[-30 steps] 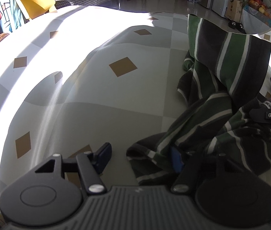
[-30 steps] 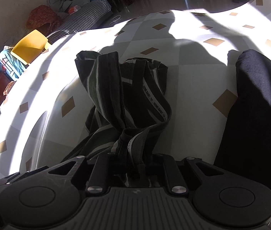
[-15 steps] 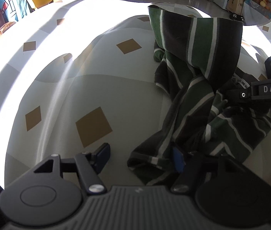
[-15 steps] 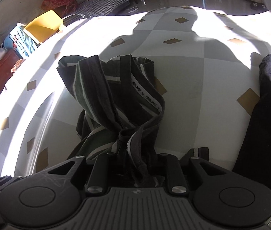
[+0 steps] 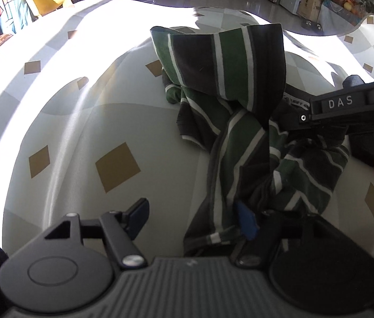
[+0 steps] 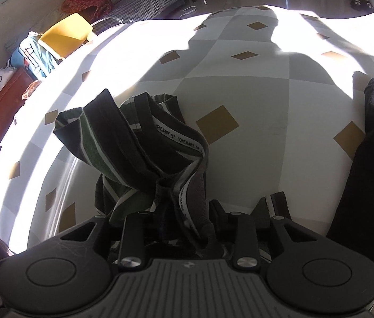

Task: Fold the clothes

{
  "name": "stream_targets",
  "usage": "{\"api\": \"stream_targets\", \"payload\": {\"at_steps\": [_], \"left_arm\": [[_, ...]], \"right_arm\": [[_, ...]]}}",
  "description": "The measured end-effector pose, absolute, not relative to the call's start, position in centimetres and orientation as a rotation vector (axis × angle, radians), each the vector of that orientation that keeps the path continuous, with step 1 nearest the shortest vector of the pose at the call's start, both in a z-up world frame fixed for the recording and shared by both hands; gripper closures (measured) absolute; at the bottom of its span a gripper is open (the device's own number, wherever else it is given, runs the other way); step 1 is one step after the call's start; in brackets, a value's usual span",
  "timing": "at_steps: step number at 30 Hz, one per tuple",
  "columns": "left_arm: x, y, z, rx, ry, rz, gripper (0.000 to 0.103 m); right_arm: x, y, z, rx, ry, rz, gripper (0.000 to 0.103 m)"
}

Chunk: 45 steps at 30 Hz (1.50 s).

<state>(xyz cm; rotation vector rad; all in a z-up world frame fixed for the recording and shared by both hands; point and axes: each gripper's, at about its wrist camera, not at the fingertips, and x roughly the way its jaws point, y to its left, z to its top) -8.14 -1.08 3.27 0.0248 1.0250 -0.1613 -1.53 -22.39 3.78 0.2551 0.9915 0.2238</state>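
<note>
The striped green-and-black garment (image 5: pixel 240 100) lies bunched on the worktop (image 5: pixel 107 111), which is covered by a pale cloth with tan diamonds. One panel of it stands raised and its waistband (image 6: pixel 184 140), with printed lettering, faces the right wrist camera. The left claw (image 5: pixel 192 220) stands released, its jaws wide apart. The left finger (image 5: pixel 136 214) is over bare cloth and the blue pad of the right finger (image 5: pixel 245 224) is at the garment's near edge without pinching it. This stance suggests a hand placed to take a new hold. The right claw (image 6: pixel 184 220) has just been opening. The gathered waistband hangs between its jaws, and whether the pads press on it cannot be told; the fabric looks draped rather than clamped. In the left wrist view the right claw's body (image 5: pixel 346 108) sits at the garment's far side, so the two tools flank the heap. A dark folded garment (image 6: pixel 372 172) lies apart on the right. The garment is judged not yet spread flat, so folding proper has not begun.
</note>
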Motion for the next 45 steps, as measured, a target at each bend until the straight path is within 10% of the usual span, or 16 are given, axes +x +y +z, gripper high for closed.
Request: {"api": "stream_targets", "payload": {"at_steps": [8, 27, 33, 38, 45], "left_arm": [[-5.5, 0.3, 5.1, -0.039, 0.933, -0.144, 0.012], [1.4, -2.0, 2.0, 0.064, 0.929, -0.149, 0.013], [2.2, -2.5, 0.7, 0.074, 0.941, -0.142, 0.024], [1.9, -2.6, 0.8, 0.074, 0.924, -0.165, 0.057], [1.2, -1.9, 1.0, 0.079, 0.915, -0.117, 0.062]], "right_arm": [[-1.9, -23.3, 5.1, 0.287, 0.978, 0.228, 0.065], [-1.7, -23.0, 4.3, 0.264, 1.0, 0.232, 0.064], [-1.5, -23.0, 3.8, 0.265, 1.001, 0.23, 0.064], [-1.5, -22.5, 3.9, 0.223, 0.973, 0.228, 0.079], [-1.5, -23.4, 5.0, 0.232, 0.888, 0.153, 0.092]]}}
